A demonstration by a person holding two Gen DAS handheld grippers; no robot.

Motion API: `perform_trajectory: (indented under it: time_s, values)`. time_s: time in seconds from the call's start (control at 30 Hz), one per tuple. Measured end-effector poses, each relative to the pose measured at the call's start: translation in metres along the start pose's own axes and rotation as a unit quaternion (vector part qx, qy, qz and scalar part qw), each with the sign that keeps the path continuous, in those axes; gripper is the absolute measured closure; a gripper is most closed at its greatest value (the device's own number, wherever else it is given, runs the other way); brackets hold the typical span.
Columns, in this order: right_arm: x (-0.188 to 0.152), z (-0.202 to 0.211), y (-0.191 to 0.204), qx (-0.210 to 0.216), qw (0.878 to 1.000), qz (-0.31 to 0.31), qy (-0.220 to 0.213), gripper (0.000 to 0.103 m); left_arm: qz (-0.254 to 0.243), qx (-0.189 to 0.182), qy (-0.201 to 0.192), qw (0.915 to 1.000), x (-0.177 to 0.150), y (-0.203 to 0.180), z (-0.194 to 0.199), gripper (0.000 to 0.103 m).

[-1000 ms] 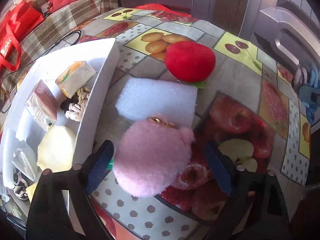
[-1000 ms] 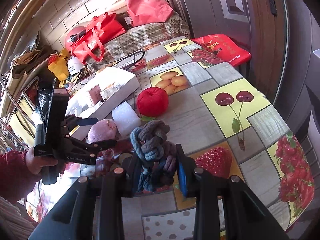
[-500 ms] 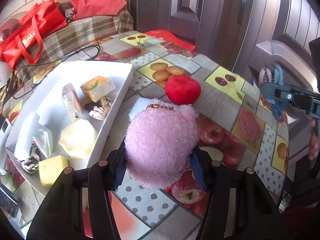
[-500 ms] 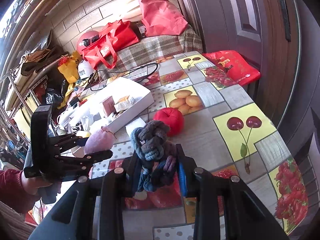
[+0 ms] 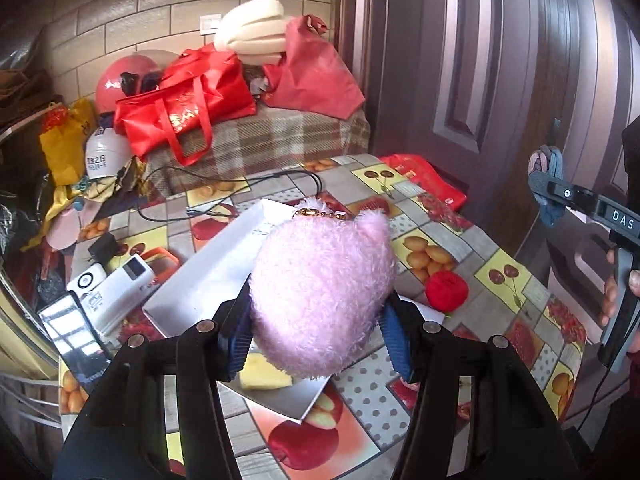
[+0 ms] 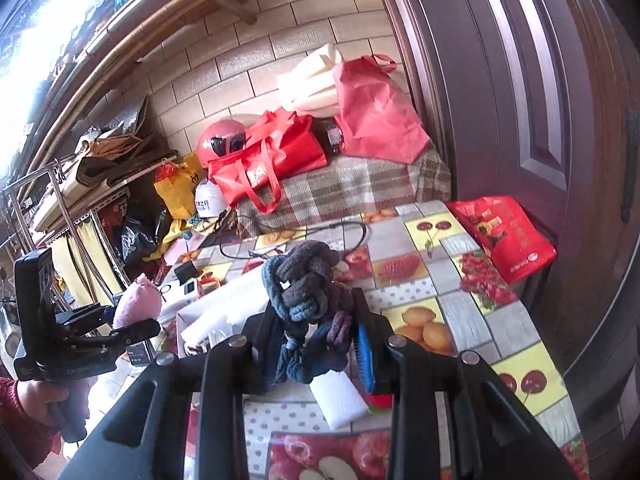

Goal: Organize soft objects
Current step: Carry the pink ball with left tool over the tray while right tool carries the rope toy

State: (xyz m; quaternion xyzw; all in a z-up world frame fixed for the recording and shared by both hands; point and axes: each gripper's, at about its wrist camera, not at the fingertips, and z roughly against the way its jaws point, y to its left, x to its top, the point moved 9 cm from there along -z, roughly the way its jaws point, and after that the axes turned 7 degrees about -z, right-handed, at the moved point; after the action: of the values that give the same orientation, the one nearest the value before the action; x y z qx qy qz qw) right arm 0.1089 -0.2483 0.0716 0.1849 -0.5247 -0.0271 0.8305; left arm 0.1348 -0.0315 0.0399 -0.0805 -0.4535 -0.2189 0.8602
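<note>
While both hands hold their loads clear of the table, the white tray (image 5: 208, 272) serves as landmark for every entry below.

Item one: pink plush ball (image 5: 320, 292), with a gold bead chain at its top. Held in the left gripper (image 5: 316, 340), whose blue pads press into its flanks; the jaws have just been closing on it, and the fur bulges past them. It hangs above the tray's near end, likely so it can be lowered in beside the yellow foam piece (image 5: 266, 376) lying there.

Item two: knotted rope toy (image 6: 308, 292), grey and blue. Clamped in the right gripper (image 6: 316, 344), jaws drawn narrow around its middle so the loose strands dangle below. It is carried to the right of the tray, raised above the table.

Item three: white foam block (image 6: 340, 400). It rests on the fruit-print tablecloth (image 6: 420, 288), just right of the tray, not yet sorted.

Item four: red plush ball (image 5: 446, 290). It sits on the cloth, right of the tray, beyond the block, also waiting.

Judgement: two soft pieces are in hand, two remain outside.
</note>
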Motion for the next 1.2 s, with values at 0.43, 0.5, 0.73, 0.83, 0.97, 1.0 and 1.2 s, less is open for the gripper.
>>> perform_trajectory:
  time_s: [0.43,0.5,0.73,0.83,0.97,1.0,1.2]
  values:
    - [0.054,-0.032,0.058,0.051,0.998,0.022,-0.028,0.073,0.068,0.07,-0.05,0.9939,0.053,0.102,0.029,0.047]
    - [0.051,-0.04,0.06,0.056,0.998,0.018,-0.023,0.073,0.07,0.078,-0.046,0.9934,0.053,0.107,0.022,0.047]
    - [0.018,-0.09,0.068,0.067,0.997,0.01,0.039,0.073,0.047,0.085,0.012,0.9952,0.026,0.096,-0.035,0.047]
    - [0.003,-0.112,0.077,0.075,0.995,0.012,0.063,0.073,0.047,0.079,0.027,0.9954,0.017,0.093,-0.053,0.047]
    - [-0.018,-0.142,0.088,0.087,0.992,0.011,0.096,0.073,0.05,0.074,0.049,0.9948,0.005,0.093,-0.079,0.047]
    - [-0.024,-0.15,0.09,0.089,0.99,0.01,0.105,0.073,0.051,0.073,0.056,0.9944,0.002,0.095,-0.086,0.047]
    - [-0.066,-0.192,0.099,0.097,0.982,0.011,0.16,0.073,0.074,0.069,0.097,0.9901,-0.024,0.108,-0.129,0.047]
